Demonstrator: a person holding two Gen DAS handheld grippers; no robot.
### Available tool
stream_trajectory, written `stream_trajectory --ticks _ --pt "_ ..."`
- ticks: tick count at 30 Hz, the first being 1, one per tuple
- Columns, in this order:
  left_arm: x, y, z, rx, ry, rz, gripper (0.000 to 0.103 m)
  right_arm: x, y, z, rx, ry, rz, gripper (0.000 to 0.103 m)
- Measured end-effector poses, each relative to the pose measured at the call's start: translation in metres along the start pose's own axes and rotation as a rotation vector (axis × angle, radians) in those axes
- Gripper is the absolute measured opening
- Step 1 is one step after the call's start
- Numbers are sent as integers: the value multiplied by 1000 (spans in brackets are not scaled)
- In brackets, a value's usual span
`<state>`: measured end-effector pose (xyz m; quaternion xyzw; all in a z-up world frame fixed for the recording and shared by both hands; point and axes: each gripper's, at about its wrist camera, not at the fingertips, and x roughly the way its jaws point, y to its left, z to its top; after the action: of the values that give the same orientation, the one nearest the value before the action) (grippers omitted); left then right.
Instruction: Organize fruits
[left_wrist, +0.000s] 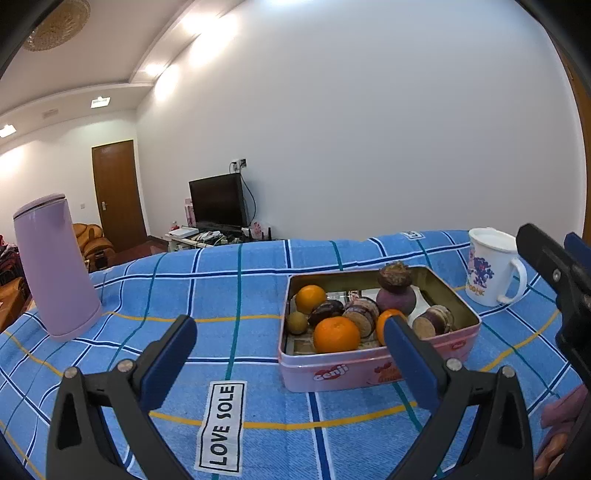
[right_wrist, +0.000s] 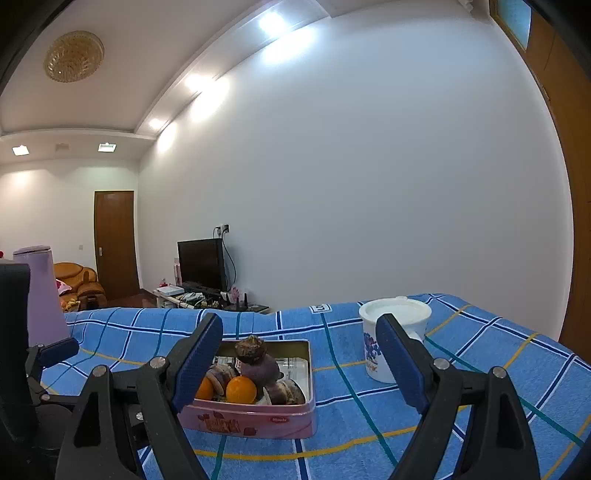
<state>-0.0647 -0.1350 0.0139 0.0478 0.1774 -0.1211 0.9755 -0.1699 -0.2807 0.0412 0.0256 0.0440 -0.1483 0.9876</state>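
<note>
A pink tin box (left_wrist: 369, 369) (right_wrist: 258, 421) sits on the blue checked cloth (left_wrist: 240, 295), filled with fruit. Inside lie oranges (left_wrist: 336, 334) (right_wrist: 241, 389), a small yellow-green fruit (left_wrist: 297, 322), dark purple mangosteens (left_wrist: 396, 299) (right_wrist: 260, 367) with one stacked on top (left_wrist: 394, 276), and cut brown-purple pieces (left_wrist: 364, 314). My left gripper (left_wrist: 288, 358) stands open, low over the cloth in front of the tin's left part, empty. My right gripper (right_wrist: 299, 358) is open too, with the tin's right end and bare cloth between its fingers, touching nothing.
A tall lilac flask (left_wrist: 55, 266) (right_wrist: 40, 295) stands at the left of the cloth. A white printed mug (left_wrist: 491, 267) (right_wrist: 391, 336) stands right of the tin. A "LOVE SOLE" label (left_wrist: 221, 424) lies near the front. The right gripper's body (left_wrist: 557, 280) shows at the left wrist view's right edge.
</note>
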Motion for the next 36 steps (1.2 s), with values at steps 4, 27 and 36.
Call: stream_trajectory --ticks 4,27,36 --pt "2 1 0 -8 7 4 103 0 0 1 1 -2 0 86" --pt "1 1 -1 -5 7 5 103 1 0 2 -2 -1 -1 86" --pt "3 1 -2 -10 15 14 103 4 -1 2 -2 5 -1 86"
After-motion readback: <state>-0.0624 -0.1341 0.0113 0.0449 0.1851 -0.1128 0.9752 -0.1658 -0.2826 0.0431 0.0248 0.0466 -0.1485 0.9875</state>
